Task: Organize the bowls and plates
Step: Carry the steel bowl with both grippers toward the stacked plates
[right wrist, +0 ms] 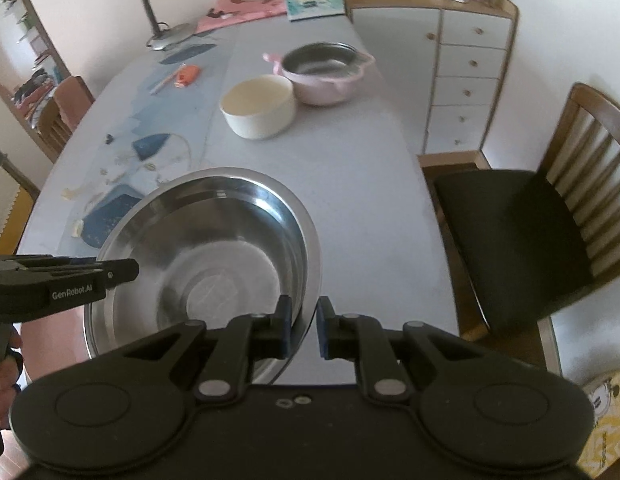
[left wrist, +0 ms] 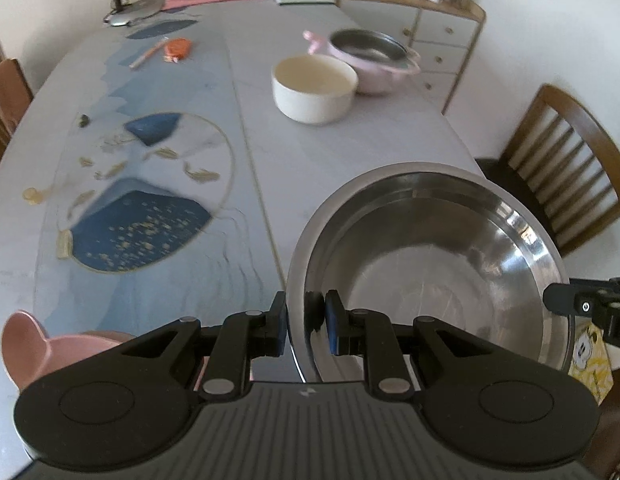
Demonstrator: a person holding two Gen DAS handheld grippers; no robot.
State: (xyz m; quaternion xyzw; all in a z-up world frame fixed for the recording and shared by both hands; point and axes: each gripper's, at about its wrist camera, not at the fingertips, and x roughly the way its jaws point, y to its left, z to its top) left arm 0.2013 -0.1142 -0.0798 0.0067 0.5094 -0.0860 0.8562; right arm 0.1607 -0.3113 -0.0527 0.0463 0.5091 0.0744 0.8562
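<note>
Left wrist view: left gripper (left wrist: 306, 320) and right gripper (right wrist: 304, 326) each pinch opposite rims of the steel bowl (left wrist: 430, 256) above the table (left wrist: 270, 152); thin, slick rim may slip, dropping it short of the white bowl (left wrist: 314, 88) ahead.

big bowl (left wrist: 430, 264): shiny silver steel | round bowl (left wrist: 315, 88): cream white | pot (left wrist: 374, 62): pale pink, grey inside | table (left wrist: 310, 168): pale grey | table mat (left wrist: 138, 200): light blue with navy fan shapes and gold specks | dish (left wrist: 34, 346): pink | chair (right wrist: 550, 216): brown wood, black seat | gripper pads (left wrist: 333, 328): blue on black
</note>
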